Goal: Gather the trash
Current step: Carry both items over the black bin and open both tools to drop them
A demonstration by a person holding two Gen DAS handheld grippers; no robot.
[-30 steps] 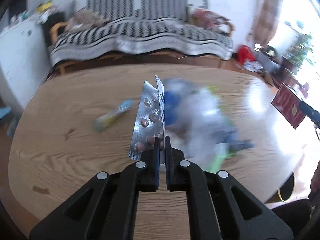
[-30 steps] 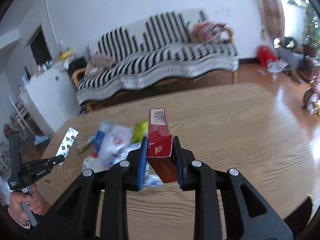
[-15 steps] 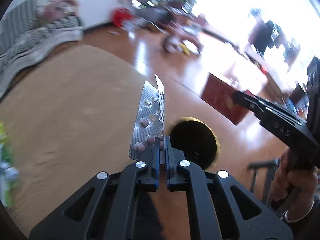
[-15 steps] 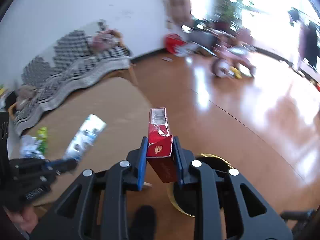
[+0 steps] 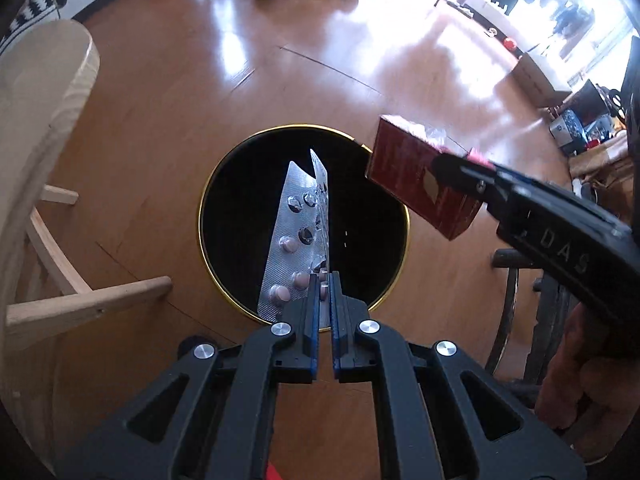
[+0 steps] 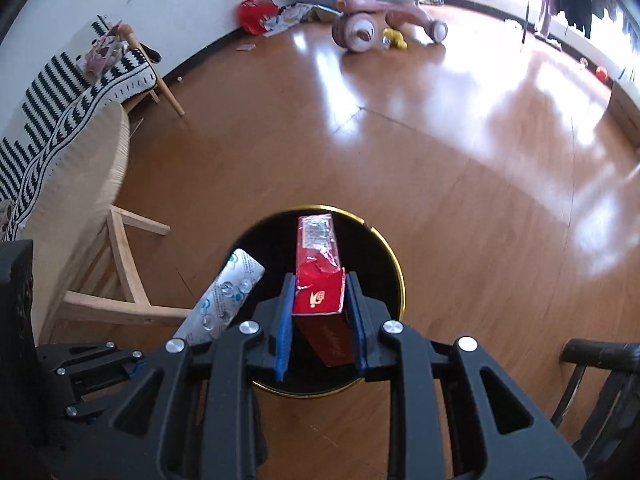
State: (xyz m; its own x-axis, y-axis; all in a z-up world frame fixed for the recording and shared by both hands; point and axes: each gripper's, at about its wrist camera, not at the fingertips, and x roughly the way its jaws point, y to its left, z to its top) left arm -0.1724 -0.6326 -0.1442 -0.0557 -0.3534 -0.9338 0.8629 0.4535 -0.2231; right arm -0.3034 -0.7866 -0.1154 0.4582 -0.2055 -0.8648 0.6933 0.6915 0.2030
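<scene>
My left gripper (image 5: 325, 280) is shut on a silver pill blister pack (image 5: 294, 236) and holds it upright over the round black bin with a gold rim (image 5: 224, 184) on the floor. My right gripper (image 6: 320, 292) is shut on a red cardboard box (image 6: 318, 264) and holds it above the same bin (image 6: 390, 256). In the left wrist view the red box (image 5: 416, 184) hangs over the bin's right rim. In the right wrist view the blister pack (image 6: 224, 296) shows at the bin's left rim.
The light wooden table's edge and legs (image 5: 44, 128) stand left of the bin. A dark chair (image 6: 596, 376) is at the right. A pink ride-on toy (image 6: 376, 12) and a striped sofa (image 6: 60, 92) are farther off on the wooden floor.
Both grippers have swung away from the table and now point down at the bin. The blister pack and the red box have come over the bin's opening.
</scene>
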